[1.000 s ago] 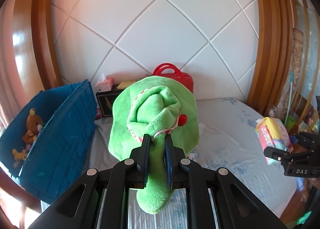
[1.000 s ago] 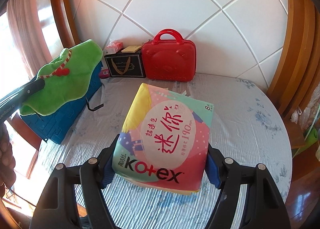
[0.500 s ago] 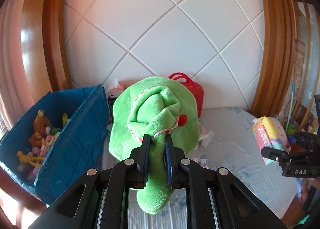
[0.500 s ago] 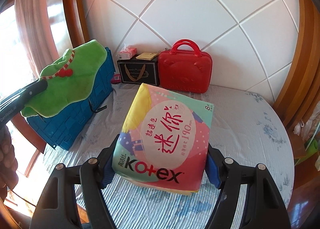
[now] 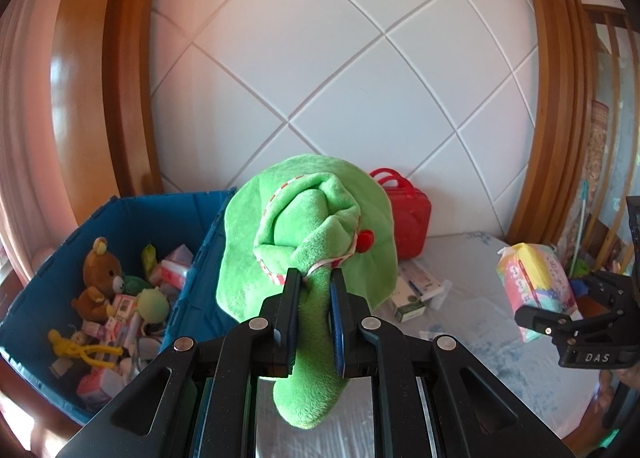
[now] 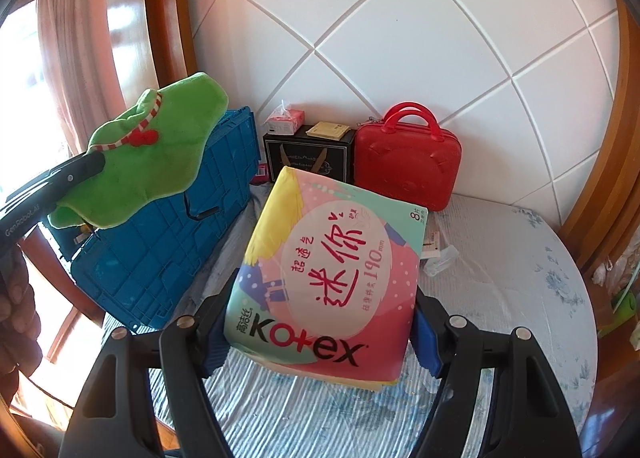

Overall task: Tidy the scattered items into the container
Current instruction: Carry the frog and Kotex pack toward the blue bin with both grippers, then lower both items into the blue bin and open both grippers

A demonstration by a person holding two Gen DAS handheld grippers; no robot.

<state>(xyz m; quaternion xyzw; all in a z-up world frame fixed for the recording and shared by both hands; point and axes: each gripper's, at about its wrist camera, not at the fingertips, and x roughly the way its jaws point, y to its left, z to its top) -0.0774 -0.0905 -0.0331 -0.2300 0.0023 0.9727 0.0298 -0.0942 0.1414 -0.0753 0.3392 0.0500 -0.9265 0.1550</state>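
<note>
White quilted panelling framed in curved wood backs a bed covered in pale, blue-flowered ribbed cloth. Over it the right gripper holds a soft pack printed "Kotex" in black and red, with large pink Chinese characters, "190mm" and an "8" at one corner; its blue-padded fingers press in on the pack's two sides, lifting it clear of the bed. The pack is pastel: yellow, mint and pink, with a white oval. In the left wrist view the same pack shows small at the right edge, and the gripper body carrying it reads "DAS".

To the left, the left gripper pinches a fold of a green plush hat trimmed with a red-and-white striped band and a red bobble; its fingers are closed tight on the fabric. The hat hangs above the near rim of the blue crate, hiding part of that wall. That gripper's arm reads "GenRobot.AI".

Inside the crate lie a brown teddy bear, a yellow figure and small packets, too jumbled to name. Behind stand a red case, a black box and what seems a tissue pack. Small boxes lie on the bed.
</note>
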